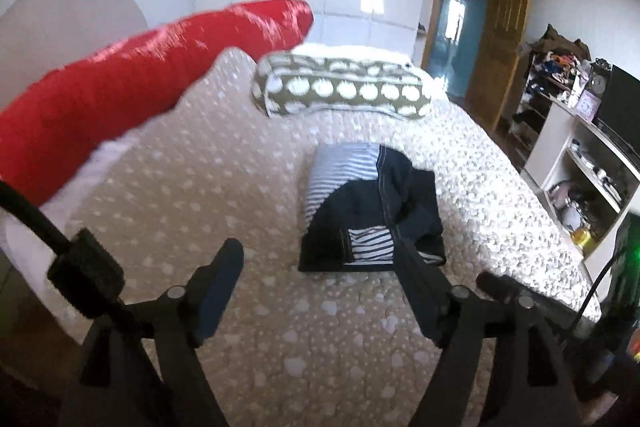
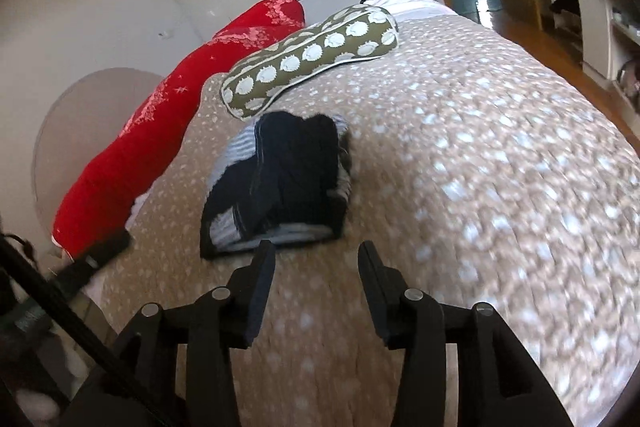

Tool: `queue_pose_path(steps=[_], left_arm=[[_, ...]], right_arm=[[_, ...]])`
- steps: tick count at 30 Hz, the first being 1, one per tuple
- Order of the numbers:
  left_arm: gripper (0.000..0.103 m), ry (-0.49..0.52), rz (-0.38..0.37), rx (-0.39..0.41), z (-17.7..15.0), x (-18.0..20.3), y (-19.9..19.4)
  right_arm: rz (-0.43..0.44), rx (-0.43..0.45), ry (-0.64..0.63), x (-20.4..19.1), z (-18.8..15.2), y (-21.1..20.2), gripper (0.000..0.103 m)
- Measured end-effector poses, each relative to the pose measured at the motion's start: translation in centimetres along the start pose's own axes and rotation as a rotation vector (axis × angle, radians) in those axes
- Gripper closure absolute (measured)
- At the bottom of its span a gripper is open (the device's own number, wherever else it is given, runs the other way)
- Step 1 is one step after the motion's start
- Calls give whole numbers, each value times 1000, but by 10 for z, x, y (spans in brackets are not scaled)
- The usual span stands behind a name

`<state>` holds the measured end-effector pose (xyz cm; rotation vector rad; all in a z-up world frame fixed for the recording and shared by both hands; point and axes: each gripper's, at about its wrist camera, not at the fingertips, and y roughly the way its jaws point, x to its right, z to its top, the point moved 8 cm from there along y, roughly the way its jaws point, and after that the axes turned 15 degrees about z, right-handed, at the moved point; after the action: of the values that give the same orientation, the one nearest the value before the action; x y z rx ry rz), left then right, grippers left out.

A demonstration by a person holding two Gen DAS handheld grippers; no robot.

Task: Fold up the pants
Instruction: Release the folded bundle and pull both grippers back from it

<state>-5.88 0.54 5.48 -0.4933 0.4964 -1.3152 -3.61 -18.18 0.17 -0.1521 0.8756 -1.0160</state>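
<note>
Left gripper [image 1: 316, 267] and right gripper [image 2: 316, 259] are both hovering released, jaws spread and grasping nothing, above the spotted bedspread [image 1: 240, 347]. Pants [image 1: 372, 211], dark with striped panels, are lying as a compact bundle mid-bed, at twelve o'clock from each gripper and apparently already folded. Judged step: finishing, so any touch-up is best made by pressing the loose top flap flat rather than regripping. Open bedspread is extending toward three o'clock in the right wrist view; the patterned bolster [image 2: 312, 59] at twelve and the red pillow [image 2: 160, 131] at ten are limiting room.
</note>
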Motion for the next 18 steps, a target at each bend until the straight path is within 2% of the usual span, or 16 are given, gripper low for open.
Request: queue_pose_path(steps=[3,5,11,14,18], left_arm=[[20,-17,34,41,3,-9,-22],[14,-39,54,67,6,-14,-34],[9,-93,134,122,6,-32,-51],[9,-93,50,76,0,-26,-47],[9,-72,25,6,-12,-19,-32]], right_arm=[[-20,-9,-11,-5,-13,-8,53],[-23,-19,-21,-9,-21,-13,53],[-44,-11,-79,-22,-28,-23,50],[-54,-5,-96,-25,-28,-25,46],[-66,-17,-86,-22,-30,-21,45]])
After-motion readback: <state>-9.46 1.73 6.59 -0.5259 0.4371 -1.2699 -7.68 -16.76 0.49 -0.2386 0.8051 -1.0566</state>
